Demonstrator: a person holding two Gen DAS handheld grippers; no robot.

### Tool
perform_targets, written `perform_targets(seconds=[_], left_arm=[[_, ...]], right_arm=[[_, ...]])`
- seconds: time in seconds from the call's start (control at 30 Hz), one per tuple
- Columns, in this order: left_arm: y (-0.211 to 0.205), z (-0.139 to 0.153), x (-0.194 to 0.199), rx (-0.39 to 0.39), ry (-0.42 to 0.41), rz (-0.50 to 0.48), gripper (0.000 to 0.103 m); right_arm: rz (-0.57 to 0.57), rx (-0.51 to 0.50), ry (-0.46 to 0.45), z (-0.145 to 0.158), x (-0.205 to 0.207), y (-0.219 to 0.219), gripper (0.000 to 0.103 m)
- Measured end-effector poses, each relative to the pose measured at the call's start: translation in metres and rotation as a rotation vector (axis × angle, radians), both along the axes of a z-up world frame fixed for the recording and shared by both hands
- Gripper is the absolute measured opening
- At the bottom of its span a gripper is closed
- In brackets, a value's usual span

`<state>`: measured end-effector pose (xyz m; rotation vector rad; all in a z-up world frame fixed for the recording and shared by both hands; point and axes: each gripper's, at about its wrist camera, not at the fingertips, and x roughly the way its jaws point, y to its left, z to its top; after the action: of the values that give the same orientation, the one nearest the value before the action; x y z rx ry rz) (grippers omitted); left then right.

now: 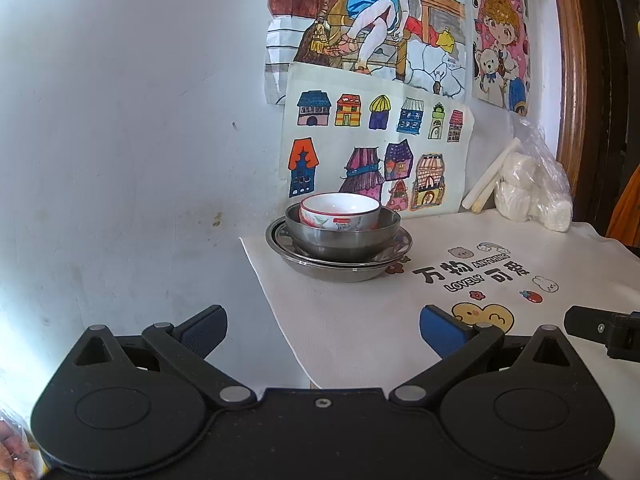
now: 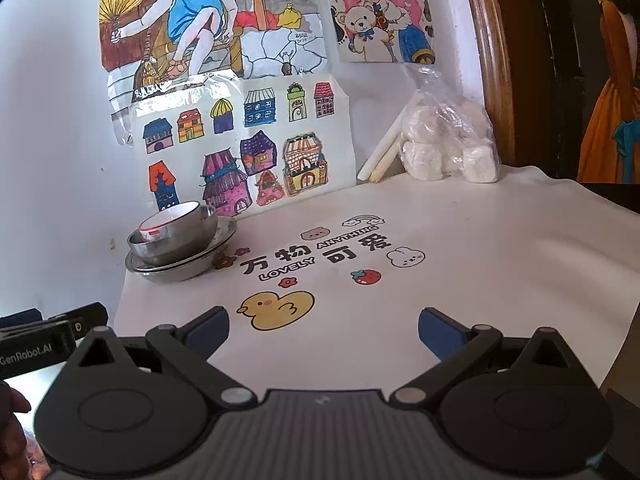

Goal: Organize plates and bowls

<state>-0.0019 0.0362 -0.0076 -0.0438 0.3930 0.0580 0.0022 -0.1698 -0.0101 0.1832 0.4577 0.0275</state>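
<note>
**Dishes stacked at the cloth's far left corner**

A white bowl (image 1: 340,210) with a red rim band and a pink print sits inside a steel bowl (image 1: 344,236), which rests on steel plates (image 1: 340,266); at least two plate rims show. The stack stands on a white cloth (image 1: 360,320) close to the wall (image 1: 120,140), with the plates reaching almost to the cloth's left edge and just in front of the house drawing (image 1: 372,148).

The left gripper (image 1: 323,330) is spread wide and empty, well short of the stack, over the cloth's left edge. The right gripper (image 2: 324,330) is likewise spread and empty, near the printed duck (image 2: 276,310).

The middle and right of the cloth lie bare apart from its prints. A bag (image 2: 452,140) of white lumps and two pale sticks (image 2: 382,156) lean at the far right corner, beside a wooden frame (image 2: 492,60).
</note>
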Motion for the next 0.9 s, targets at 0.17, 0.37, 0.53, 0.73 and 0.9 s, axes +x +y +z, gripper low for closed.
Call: perform_targets(seconds=[0.17,0.37,0.53,0.73,0.9], left_arm=[[-0.001,0.000,0.000,0.002,0.000,0.000,0.102],[-0.001,0.000,0.000,0.003,0.001,0.002,0.102],[-0.001,-0.001,0.003,0.007,-0.002,0.009,0.102],[-0.001,-0.001,0.003,0.008,-0.002,0.008,0.102],[0.000,-0.002,0.005,0.008,0.003,0.009,0.102]], right_arm=[[0.001,-0.001,0.002,0.000,0.000,0.000,0.103],[0.008,-0.008,0.006,0.000,0.002,0.002,0.103],[0.013,-0.012,0.009,0.000,0.005,0.003,0.103],[0.010,-0.011,0.012,-0.002,0.007,0.003,0.103],[0.007,-0.010,0.018,-0.004,0.010,0.003,0.103]])
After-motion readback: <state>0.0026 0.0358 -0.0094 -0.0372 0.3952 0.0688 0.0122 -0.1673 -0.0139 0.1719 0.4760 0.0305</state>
